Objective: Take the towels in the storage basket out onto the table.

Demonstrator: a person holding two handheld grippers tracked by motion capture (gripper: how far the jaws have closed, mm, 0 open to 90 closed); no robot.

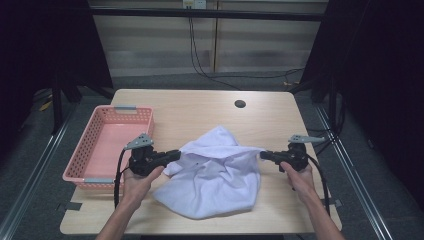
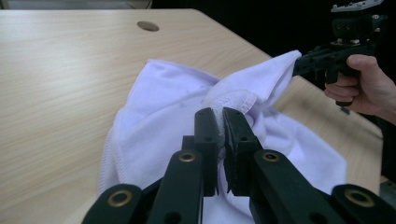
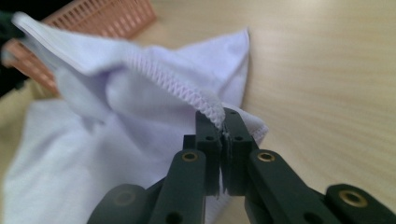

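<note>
1. The left gripper (image 1: pixel 176 154) has its two black jaws pressed together on a stitched hem of the white cloth (image 1: pixel 212 172); in the left gripper view the fabric is pinched between the jaws, just behind their tips (image 2: pixel 222 122)
2. The right gripper (image 1: pixel 263 155) is likewise clamped on the cloth, its jaws closed over a zigzag-stitched edge (image 3: pixel 223 122)
3. The cloth stretches between the two grippers, lifted at both pinched edges, while the rest of it sags ahead of and below the jaws onto the wooden table (image 1: pixel 200 110)
4. From the left gripper, the right gripper sits farther off and to the right (image 2: pixel 308 59), held in a hand (image 2: pixel 369 88) and gripping the far corner of the cloth
5. A pink plastic basket (image 1: pixel 100 145) stands just beside the left gripper, on its outer side; from the right gripper it lies beyond the cloth, to the upper left (image 3: pixel 107 16)
6. A dark round hole (image 1: pixel 240 104) in the table lies well beyond both grippers
</note>
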